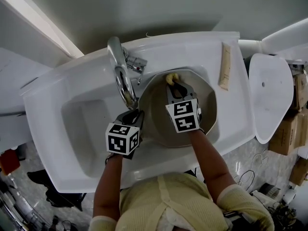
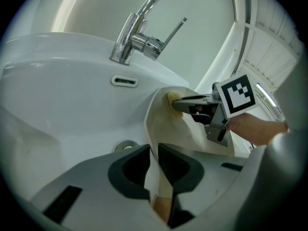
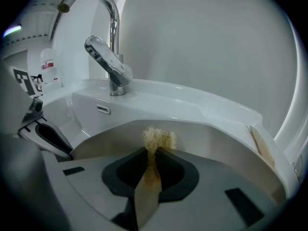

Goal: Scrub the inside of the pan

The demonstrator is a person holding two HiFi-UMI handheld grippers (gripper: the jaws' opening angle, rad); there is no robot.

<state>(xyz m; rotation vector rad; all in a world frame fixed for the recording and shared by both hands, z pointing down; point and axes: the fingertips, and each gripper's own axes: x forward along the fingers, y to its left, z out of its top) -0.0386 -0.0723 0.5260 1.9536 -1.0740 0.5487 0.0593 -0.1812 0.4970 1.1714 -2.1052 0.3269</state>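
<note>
A cream pan (image 1: 156, 110) sits tilted in the white sink (image 1: 77, 124). My left gripper (image 1: 134, 115) is shut on the pan's near left rim (image 2: 155, 129), which runs between its jaws (image 2: 154, 170). My right gripper (image 1: 176, 86) reaches inside the pan and is shut on a scrubber with a flat tan handle. The scrubber's frayed yellow head (image 3: 158, 138) presses against the pan's far inner wall (image 3: 216, 138), just past the gripper (image 3: 151, 163). The left gripper view shows that head (image 2: 171, 98) at the tips of the right gripper (image 2: 182, 103).
A chrome faucet (image 1: 121, 73) arches over the sink just left of the pan. The drain (image 2: 126, 147) and overflow slot (image 2: 125, 81) lie in the basin. A tan strip (image 1: 224, 66) rests on the right ledge. A white lid (image 1: 269, 95) and cardboard boxes (image 1: 288, 129) stand to the right.
</note>
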